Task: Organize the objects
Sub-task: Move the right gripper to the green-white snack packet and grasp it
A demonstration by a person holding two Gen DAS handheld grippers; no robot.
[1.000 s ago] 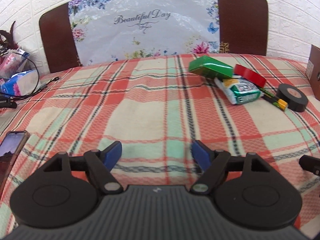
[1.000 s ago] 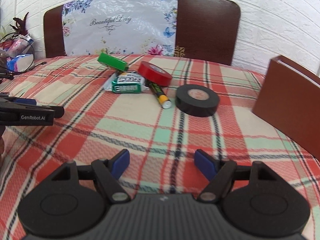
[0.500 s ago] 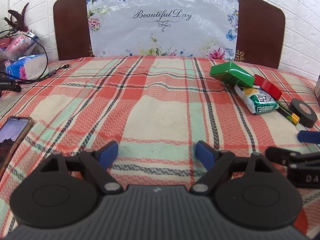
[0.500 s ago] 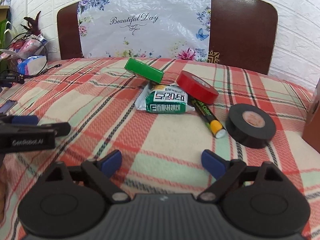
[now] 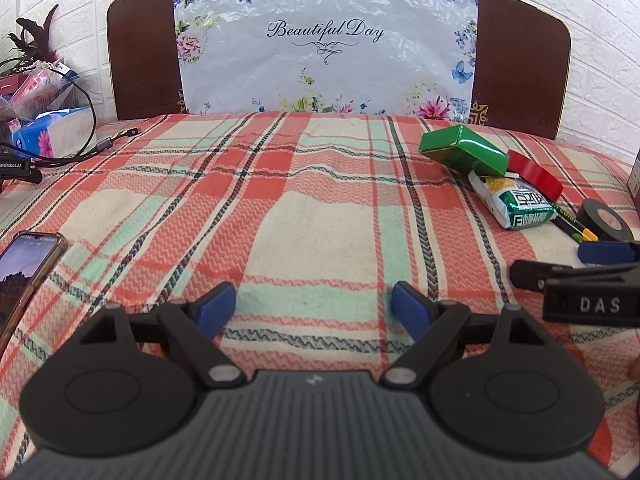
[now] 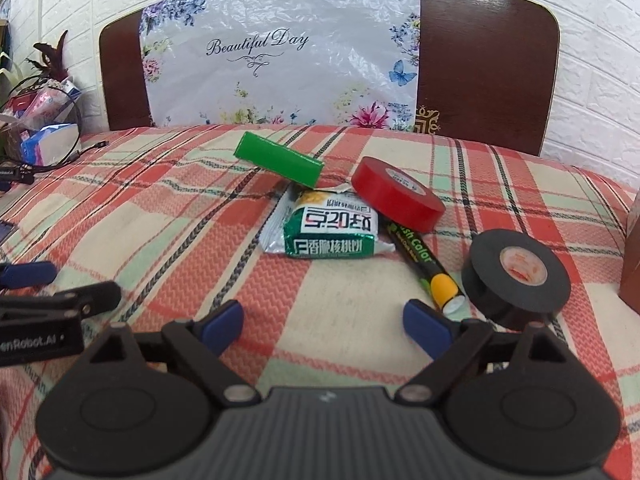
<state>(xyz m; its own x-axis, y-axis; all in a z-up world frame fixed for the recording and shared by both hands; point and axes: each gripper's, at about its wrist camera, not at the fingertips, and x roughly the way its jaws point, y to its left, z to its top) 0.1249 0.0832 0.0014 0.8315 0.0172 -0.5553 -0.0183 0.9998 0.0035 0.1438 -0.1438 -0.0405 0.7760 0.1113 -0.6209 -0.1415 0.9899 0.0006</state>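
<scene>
Both grippers hover over the plaid blanket (image 5: 320,216) with fingers spread wide and nothing between them. From the right gripper (image 6: 323,316), the snack packet (image 6: 330,230) lies at 12 o'clock, the green box (image 6: 279,164) beyond it, red tape (image 6: 396,196) at 1, marker (image 6: 426,268) and black tape (image 6: 516,276) at 2. The left gripper (image 5: 314,306) has a phone (image 5: 24,268) at 9

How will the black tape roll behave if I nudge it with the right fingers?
The black tape roll lies flat on the plaid cloth, so it should slide, not roll. The woven fabric may drag on it. Nudged leftward, it would likely bump the marker beside it.
</scene>
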